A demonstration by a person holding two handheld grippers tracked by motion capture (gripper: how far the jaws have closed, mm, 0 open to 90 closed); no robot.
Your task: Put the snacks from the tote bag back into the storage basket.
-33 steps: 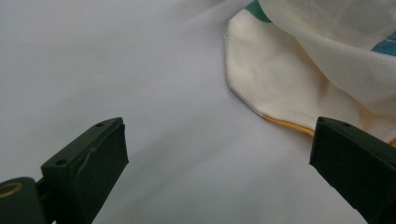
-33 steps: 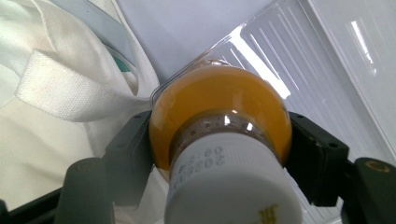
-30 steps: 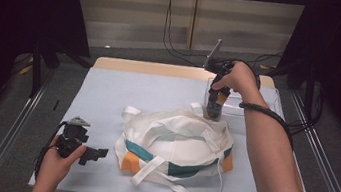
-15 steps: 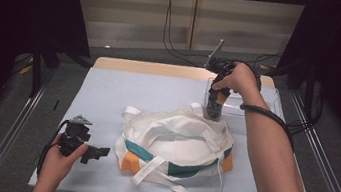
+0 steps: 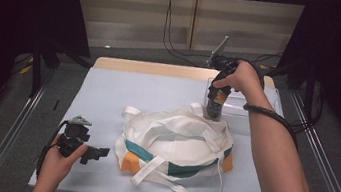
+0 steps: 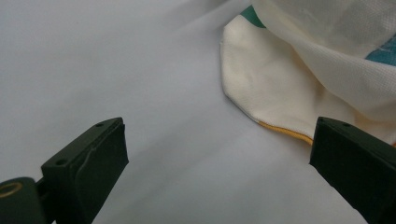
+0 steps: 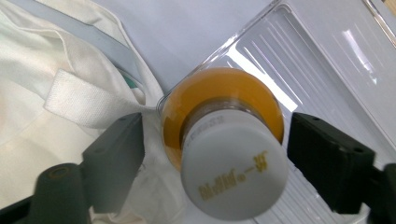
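Pale table [image 5: 123,94], far right — bottle [image 7: 224,140] stands upright between my right gripper [image 7: 212,158] jaws, just opened, pads clear; left gripper [image 6: 219,177] gapes empty, well away.

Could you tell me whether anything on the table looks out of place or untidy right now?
Nothing is spilled or broken. The bottle stands upright in the clear tray, between the right gripper's jaws, which have just been opening. The cloth bag lies crumpled, its straps sprawled loosely over the table.
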